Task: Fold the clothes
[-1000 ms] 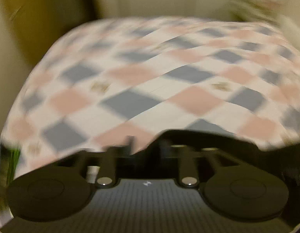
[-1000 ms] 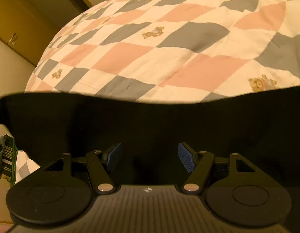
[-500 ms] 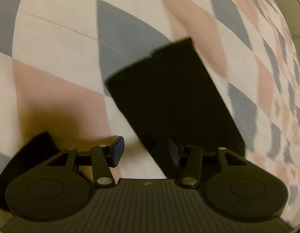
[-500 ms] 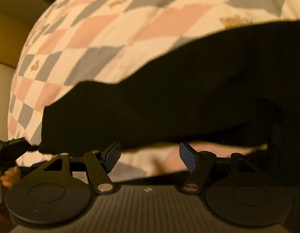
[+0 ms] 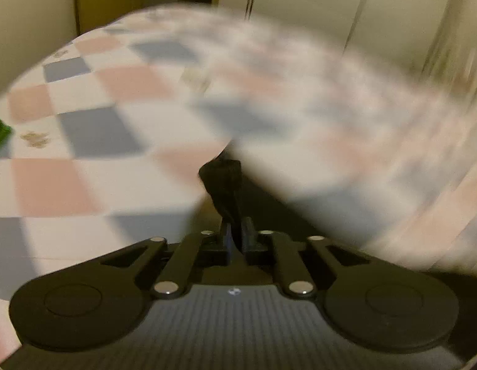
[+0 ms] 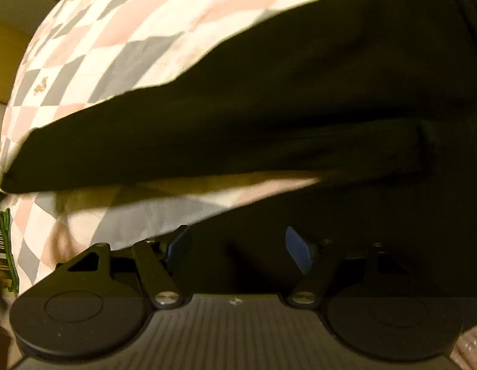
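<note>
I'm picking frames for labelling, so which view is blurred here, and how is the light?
Left wrist view: heavy motion smear over the checked bedcover, worst at right, though the left gripper and the pinched black garment stay sharp. Right wrist view: mostly sharp, slight blur low left; dim yellowish light leaves the garment nearly featureless, right gripper open.
</note>
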`<act>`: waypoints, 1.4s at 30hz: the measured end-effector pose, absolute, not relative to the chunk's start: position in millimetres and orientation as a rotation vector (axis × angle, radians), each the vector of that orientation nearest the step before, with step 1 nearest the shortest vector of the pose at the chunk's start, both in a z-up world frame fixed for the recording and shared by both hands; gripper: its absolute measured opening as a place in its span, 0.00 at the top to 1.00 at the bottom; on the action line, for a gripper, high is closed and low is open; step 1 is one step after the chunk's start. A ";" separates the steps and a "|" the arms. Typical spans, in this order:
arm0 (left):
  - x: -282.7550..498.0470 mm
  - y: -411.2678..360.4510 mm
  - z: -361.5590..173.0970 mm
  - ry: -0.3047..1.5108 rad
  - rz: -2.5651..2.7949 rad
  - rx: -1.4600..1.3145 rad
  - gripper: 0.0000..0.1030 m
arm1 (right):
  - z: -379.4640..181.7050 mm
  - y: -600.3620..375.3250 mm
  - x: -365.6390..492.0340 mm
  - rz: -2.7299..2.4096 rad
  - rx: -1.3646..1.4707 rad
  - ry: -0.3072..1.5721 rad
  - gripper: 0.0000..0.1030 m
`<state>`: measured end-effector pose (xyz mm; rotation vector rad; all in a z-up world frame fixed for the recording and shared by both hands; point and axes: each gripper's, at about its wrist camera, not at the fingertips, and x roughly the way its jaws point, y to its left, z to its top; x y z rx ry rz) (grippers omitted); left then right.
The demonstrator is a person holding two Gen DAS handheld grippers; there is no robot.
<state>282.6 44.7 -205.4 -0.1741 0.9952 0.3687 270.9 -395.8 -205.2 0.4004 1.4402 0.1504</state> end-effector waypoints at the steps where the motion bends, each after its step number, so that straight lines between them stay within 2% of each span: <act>1: 285.5 45.8 -237.4 1.106 0.420 -0.101 0.82 | -204.6 -394.3 266.7 0.152 0.397 1.443 0.32; 5: 289.4 46.1 -265.2 1.195 0.502 -0.024 0.81 | -195.2 -401.1 244.6 0.112 0.393 1.426 0.31; 9: 278.8 50.0 -245.6 1.171 0.552 -0.082 0.80 | -184.3 -411.7 221.8 0.060 0.394 1.400 0.30; 13: 259.9 44.4 -220.5 1.221 0.498 -0.200 0.81 | -179.9 -436.2 208.6 -0.010 0.430 1.364 0.30; 19: 248.6 -60.1 -186.5 1.234 0.111 -0.168 0.81 | -178.0 -467.3 206.9 -0.014 0.432 1.322 0.36; 23: 254.1 -133.8 -167.5 1.202 -0.103 -0.147 0.81 | -172.9 -494.5 218.1 0.048 0.416 1.287 0.59; 24: 256.3 -148.6 -164.6 1.195 -0.131 -0.143 0.81 | -172.8 -506.0 222.7 0.064 0.414 1.281 0.62; 36: 281.1 -315.6 -174.8 1.212 -0.134 -0.168 0.81 | -176.0 -704.7 286.9 0.138 0.234 1.287 0.63; 42: 288.3 -402.6 -186.5 1.244 -0.224 -0.158 0.81 | -198.2 -754.7 319.5 0.252 0.227 1.270 0.62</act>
